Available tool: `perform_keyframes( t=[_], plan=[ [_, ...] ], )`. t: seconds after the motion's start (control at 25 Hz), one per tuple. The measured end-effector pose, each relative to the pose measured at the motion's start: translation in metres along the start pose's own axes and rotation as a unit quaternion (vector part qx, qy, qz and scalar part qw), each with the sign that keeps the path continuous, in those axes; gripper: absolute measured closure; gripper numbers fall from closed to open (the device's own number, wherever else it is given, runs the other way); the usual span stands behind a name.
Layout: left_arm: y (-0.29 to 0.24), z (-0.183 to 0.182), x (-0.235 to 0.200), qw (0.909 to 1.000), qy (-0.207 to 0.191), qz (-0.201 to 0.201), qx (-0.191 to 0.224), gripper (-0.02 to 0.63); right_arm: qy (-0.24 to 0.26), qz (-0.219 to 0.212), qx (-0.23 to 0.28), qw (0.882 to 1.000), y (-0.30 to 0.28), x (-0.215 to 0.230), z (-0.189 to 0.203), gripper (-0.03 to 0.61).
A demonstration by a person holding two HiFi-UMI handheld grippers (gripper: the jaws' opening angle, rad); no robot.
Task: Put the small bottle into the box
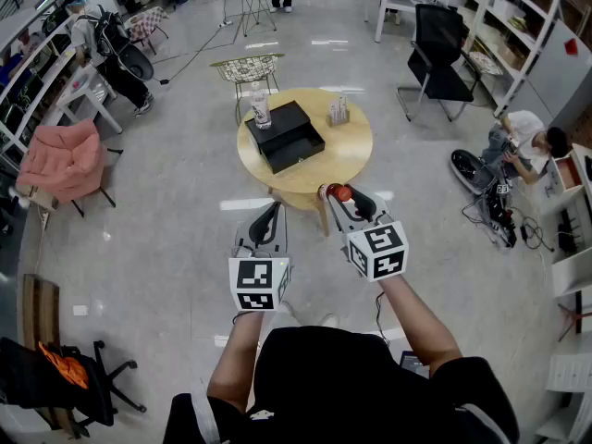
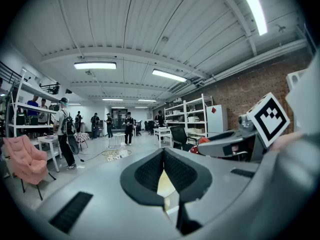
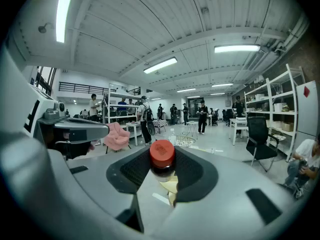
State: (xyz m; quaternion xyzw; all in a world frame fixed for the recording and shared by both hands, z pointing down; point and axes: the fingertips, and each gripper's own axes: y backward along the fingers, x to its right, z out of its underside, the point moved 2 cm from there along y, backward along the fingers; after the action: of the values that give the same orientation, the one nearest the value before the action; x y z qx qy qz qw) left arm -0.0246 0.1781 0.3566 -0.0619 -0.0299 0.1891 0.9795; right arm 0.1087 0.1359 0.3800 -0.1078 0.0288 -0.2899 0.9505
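Note:
The small bottle has a red cap and dark contents. My right gripper is shut on it and holds it in the air, short of the near edge of the round wooden table. In the right gripper view the bottle stands upright between the jaws of the right gripper. The black box sits on the table with a drawer pulled out toward me. My left gripper hovers beside the right one. Its jaws meet at the tips with nothing held.
A glass jar and a small holder stand on the table behind the box. A wire chair is beyond the table, a pink chair at left, black office chairs at right. A person sits on the floor at right.

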Motion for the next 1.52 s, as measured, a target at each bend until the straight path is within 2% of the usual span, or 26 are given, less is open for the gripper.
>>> perform_keyframes(
  t=[0.6,0.84,1.16,1.52],
  plan=[
    [0.005,0.006,0.02,0.9999,0.004,-0.011,-0.004,0.601,-0.004,-0.016,-0.001,1.0,0.018,0.003,0.008,0.441],
    [-0.003,0.01,0.015,0.9999,0.004,-0.013,-0.007,0.601,-0.006,-0.021,0.0,1.0,0.008,0.005,0.009,0.441],
    [-0.03,0.013,-0.006,0.9998,0.011,-0.007,-0.012,0.601,-0.007,-0.02,-0.009,1.0,-0.026,0.013,0.006,0.442],
    [-0.086,0.013,-0.045,0.9997,0.013,0.002,-0.021,0.601,-0.015,-0.011,-0.022,1.0,-0.085,0.037,0.003,0.442]
  ],
)
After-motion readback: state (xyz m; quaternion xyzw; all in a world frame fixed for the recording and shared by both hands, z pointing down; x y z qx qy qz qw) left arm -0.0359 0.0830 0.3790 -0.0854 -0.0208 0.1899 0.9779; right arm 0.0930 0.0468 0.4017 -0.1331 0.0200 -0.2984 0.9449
